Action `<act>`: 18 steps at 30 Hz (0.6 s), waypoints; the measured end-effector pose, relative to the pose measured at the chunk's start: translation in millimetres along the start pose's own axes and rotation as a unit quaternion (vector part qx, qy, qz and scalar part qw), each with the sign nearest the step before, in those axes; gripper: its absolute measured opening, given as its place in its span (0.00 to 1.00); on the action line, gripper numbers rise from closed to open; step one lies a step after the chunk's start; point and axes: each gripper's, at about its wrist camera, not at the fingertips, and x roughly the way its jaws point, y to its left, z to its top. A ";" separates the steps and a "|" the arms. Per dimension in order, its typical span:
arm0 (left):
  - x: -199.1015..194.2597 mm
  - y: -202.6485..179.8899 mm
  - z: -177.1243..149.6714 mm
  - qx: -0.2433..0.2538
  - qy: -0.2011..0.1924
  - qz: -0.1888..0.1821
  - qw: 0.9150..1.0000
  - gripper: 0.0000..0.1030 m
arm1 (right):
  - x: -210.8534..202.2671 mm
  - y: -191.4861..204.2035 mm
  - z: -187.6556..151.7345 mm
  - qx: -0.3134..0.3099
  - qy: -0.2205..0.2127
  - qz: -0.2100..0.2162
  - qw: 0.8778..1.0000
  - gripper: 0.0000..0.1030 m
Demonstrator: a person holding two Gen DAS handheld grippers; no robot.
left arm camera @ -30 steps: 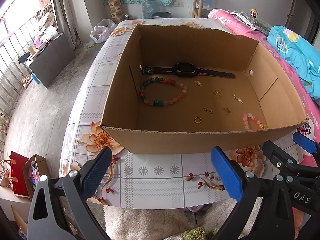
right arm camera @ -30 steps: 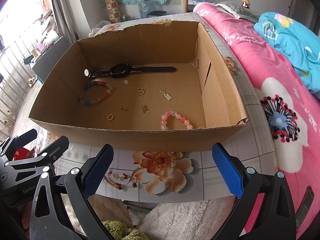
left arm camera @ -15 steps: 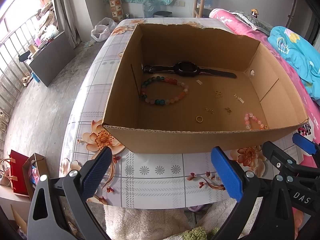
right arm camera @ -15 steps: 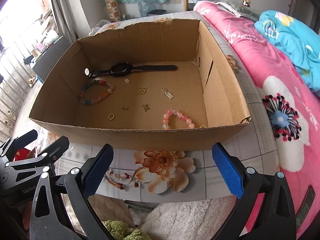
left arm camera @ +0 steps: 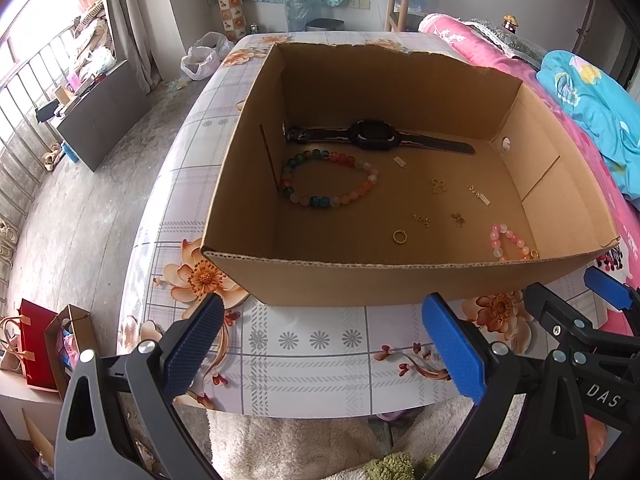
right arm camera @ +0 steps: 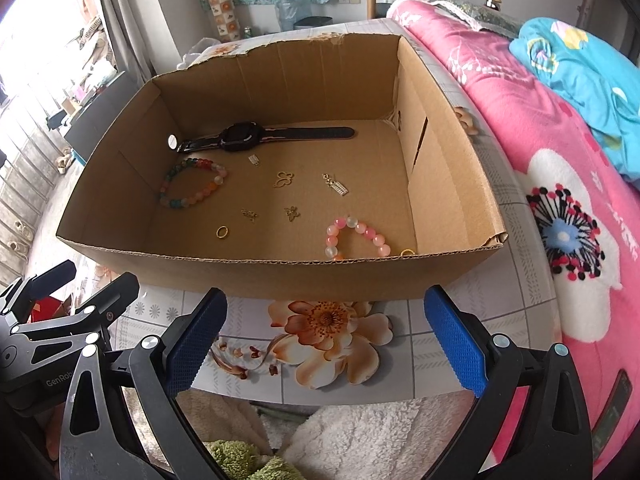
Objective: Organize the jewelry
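Sitting on floral vinyl-covered tabletop point(left arm camera: 320, 364): open corrugated cardboard box point(left arm camera: 400, 280), torn top edges. Inside on box floor: black watch point(left arm camera: 374, 138) along far wall; multicoloured round-bead bracelet point(left arm camera: 328, 182) near left wall; pink bead bracelet point(right arm camera: 354, 236) near front right corner; gold ring point(left arm camera: 399, 236); small gold charms point(right arm camera: 284, 179) scattered between. Left gripper point(left arm camera: 324, 344) and right gripper point(right arm camera: 324, 340) short of box front, jaws spread wide, empty, blue ribbed pads. Pink floral bed cover point(right arm camera: 560, 200) to right; concrete floor point(left arm camera: 80, 200) to left.
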 end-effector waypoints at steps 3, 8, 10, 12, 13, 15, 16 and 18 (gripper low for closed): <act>0.9 -1.2 0.9 0.001 0.001 -0.001 1.000 0.94 | 0.3 -1.0 0.8 0.001 0.001 0.000 1.000 0.92; 4.5 -3.2 3.8 -0.001 0.009 -0.005 1.000 0.94 | 1.4 -2.8 3.0 0.001 0.003 -0.002 1.000 0.92; 6.1 -3.9 5.3 -0.002 0.012 -0.008 1.000 0.94 | 1.7 -4.0 3.8 0.001 0.003 -0.002 1.000 0.92; 6.1 -3.7 5.9 -0.001 0.013 -0.007 1.000 0.94 | 2.6 -3.9 4.7 0.002 0.004 -0.002 1.000 0.92; 6.4 -3.8 6.1 -0.002 0.014 -0.008 1.000 0.94 | 2.9 -3.9 4.9 0.002 0.004 -0.002 1.000 0.92; 7.6 -3.7 6.2 -0.003 0.016 -0.009 1.000 0.94 | 3.9 -4.7 5.3 0.002 0.006 -0.001 1.000 0.92; 8.1 -3.3 6.3 -0.004 0.018 -0.010 1.000 0.94 | 3.9 -4.8 5.4 0.002 0.008 0.000 1.000 0.92; 8.6 -3.0 6.1 -0.005 0.019 -0.012 1.000 0.94 | 4.0 -4.2 6.1 0.002 0.008 -0.001 1.000 0.92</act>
